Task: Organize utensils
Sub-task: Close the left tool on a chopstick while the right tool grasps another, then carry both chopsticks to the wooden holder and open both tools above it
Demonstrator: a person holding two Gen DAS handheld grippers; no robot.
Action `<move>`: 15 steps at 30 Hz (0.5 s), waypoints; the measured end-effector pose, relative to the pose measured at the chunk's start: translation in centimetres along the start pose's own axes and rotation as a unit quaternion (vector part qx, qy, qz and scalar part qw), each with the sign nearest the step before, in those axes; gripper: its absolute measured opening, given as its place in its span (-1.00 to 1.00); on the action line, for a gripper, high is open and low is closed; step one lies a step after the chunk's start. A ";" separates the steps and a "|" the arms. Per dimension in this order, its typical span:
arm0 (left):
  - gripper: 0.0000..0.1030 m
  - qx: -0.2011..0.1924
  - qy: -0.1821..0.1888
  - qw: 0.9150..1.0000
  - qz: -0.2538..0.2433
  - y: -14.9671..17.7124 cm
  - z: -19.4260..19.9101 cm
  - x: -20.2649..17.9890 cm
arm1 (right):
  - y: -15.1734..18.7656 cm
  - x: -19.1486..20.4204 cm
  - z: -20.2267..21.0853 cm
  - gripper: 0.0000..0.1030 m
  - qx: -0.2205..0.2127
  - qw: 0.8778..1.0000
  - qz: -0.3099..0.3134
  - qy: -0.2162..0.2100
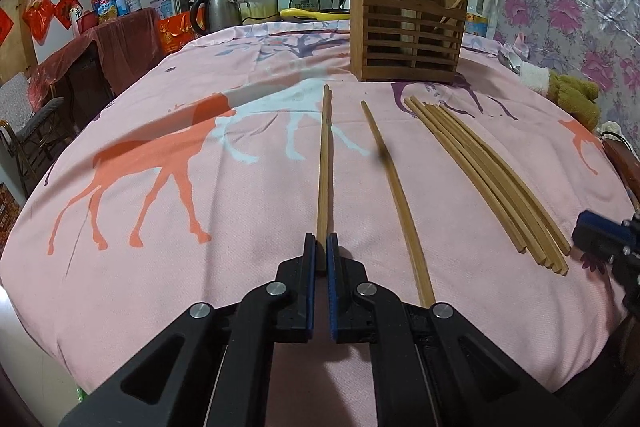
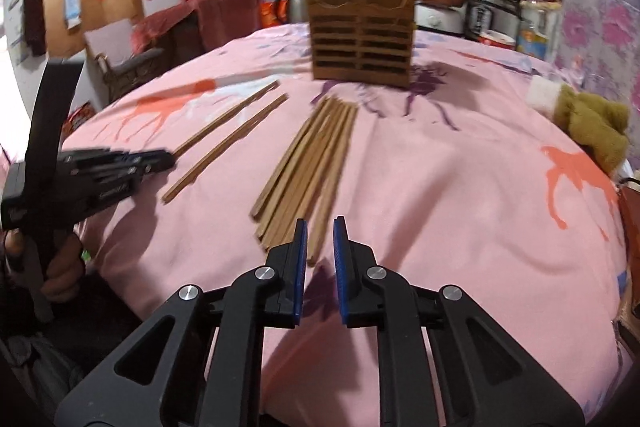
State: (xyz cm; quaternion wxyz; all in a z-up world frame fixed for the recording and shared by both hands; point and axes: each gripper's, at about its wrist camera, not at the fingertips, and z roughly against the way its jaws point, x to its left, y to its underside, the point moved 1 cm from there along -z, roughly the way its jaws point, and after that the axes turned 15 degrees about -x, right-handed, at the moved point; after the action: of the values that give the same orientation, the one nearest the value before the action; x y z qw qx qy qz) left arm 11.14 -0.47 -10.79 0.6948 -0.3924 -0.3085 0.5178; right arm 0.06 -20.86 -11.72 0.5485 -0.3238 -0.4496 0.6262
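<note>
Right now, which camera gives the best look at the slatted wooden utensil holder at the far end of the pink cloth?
The left wrist view: the slatted wooden utensil holder is sharp, with slats, centre divider and two chopsticks standing inside. The right wrist view shows it blurred and smaller, its contents hard to make out.

Left tool point(image 1: 321, 247) clamping chopstick point(image 1: 325, 163), wooden holder point(image 1: 404, 39) beyond
</note>
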 end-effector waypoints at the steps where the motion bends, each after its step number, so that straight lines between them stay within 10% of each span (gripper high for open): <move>1: -0.88 0.000 0.000 1.000 0.000 0.0 0.0 0.0 | 0.1 0.1 -0.2 -0.74 0.005 1.000 0.002 0.000; 15: -0.89 0.007 0.030 0.999 0.033 -0.1 0.4 0.7 | 0.3 -0.7 -0.4 -0.86 0.006 1.000 -0.012 0.027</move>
State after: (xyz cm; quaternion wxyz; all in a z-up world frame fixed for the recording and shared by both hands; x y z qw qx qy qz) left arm 11.03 0.31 -10.45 0.6891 -0.4124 -0.2711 0.5306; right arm 0.45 -21.43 -12.17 0.5700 -0.3321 -0.4347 0.6130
